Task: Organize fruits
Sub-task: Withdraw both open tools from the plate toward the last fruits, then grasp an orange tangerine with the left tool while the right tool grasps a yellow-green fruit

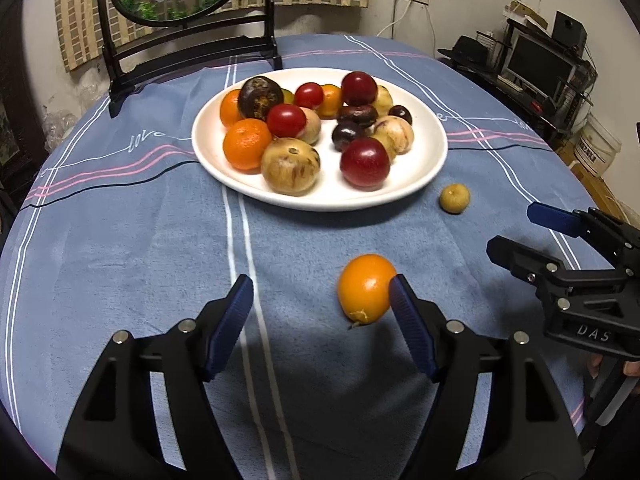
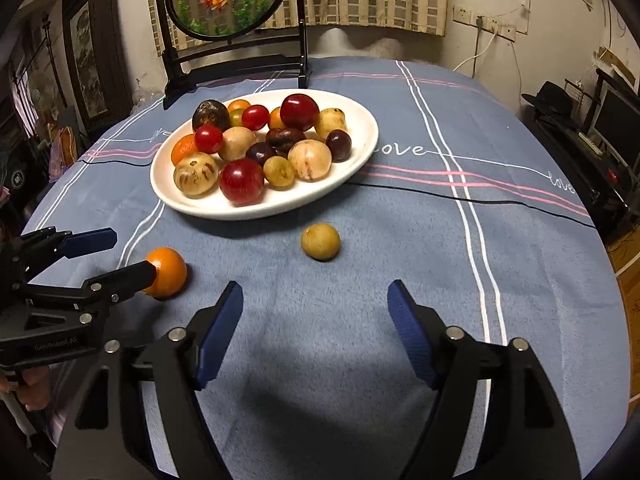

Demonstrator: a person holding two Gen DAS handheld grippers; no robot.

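Step in hand: picking the orange (image 1: 366,294) from the tablecloth (image 1: 120,260), I judge, to put it on the white plate (image 1: 434,152).
Left gripper (image 1: 322,304): wide open, holds nothing; its right finger is touching or just beside the orange, which lies off-centre.
Right gripper (image 2: 316,312): wide open, empty, near the small yellow fruit (image 2: 321,241).
Advice: shift the left gripper right until the orange sits midway, then close gently; it can roll.
Free fruits: 2, both near the plate.
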